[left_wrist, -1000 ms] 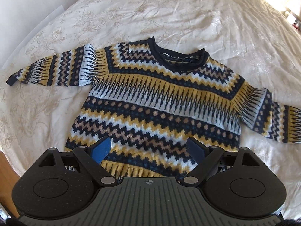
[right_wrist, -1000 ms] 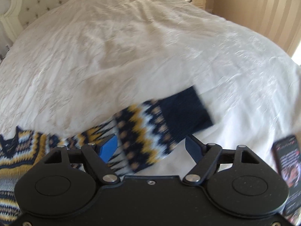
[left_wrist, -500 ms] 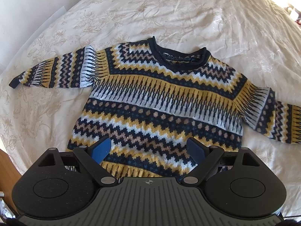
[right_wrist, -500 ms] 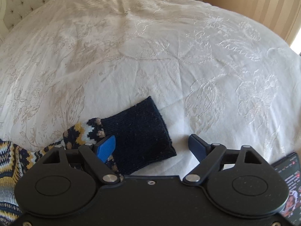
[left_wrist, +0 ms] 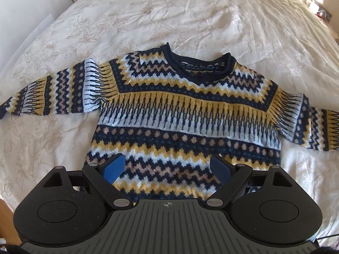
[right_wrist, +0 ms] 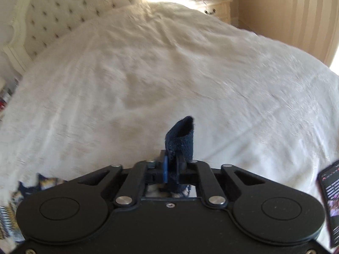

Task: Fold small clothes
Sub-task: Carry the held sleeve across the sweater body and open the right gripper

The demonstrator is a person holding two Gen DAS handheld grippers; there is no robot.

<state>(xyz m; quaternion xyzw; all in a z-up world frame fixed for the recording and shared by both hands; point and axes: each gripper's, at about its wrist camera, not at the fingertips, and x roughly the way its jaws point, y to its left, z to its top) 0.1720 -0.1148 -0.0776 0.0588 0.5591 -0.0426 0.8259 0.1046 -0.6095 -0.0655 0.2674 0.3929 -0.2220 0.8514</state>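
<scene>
- Right tool [right_wrist: 172,167] is clamped on the navy cuff [right_wrist: 181,136], a firm hold for swinging the sleeve inward.
- Left tool [left_wrist: 167,167] hangs wide apart, empty, over the hem.
- The sweater [left_wrist: 180,114] lies flat on the bed [left_wrist: 190,12], front up.

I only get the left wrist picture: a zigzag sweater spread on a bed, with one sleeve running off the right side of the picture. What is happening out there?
Observer: The right tongs are shut on that sleeve's navy cuff.
Operator: Is the cuff lying flat?
Observer: No. It is pinched into a fold that sticks up past the tongs, with the white bedspread behind it.
Operator: Anything else over there?
Observer: A phone with a lit screen shows at the right edge of the right wrist view.
</scene>
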